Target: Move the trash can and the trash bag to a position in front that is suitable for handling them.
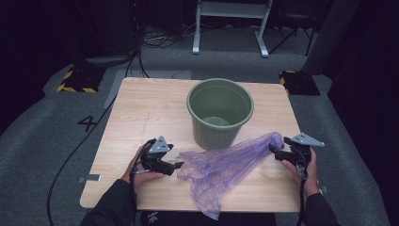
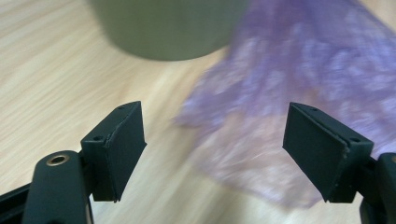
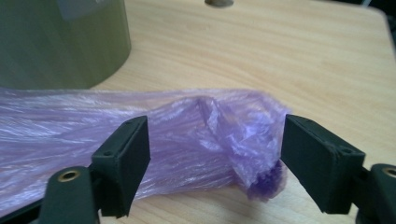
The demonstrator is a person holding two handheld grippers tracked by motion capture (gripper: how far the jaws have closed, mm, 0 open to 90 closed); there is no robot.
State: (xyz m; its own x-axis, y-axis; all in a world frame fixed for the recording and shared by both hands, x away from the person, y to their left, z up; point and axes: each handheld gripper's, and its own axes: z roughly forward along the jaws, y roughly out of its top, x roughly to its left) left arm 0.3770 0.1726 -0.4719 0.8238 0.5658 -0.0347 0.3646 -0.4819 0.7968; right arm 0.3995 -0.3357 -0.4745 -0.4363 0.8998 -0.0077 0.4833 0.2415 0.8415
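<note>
High view: the crumpled purple plastic bag [image 1: 226, 165] lies lengthwise between both claws, left claw [image 1: 179, 165] and right claw [image 1: 273, 149], each gaping apart, seemingly touching nothing.

you wear dark long sleeves [image 1: 112, 202], and your two black grippers, left [image 1: 178, 165] and right [image 1: 273, 149], carry grey three-cornered plates and trailing black cables.
</note>
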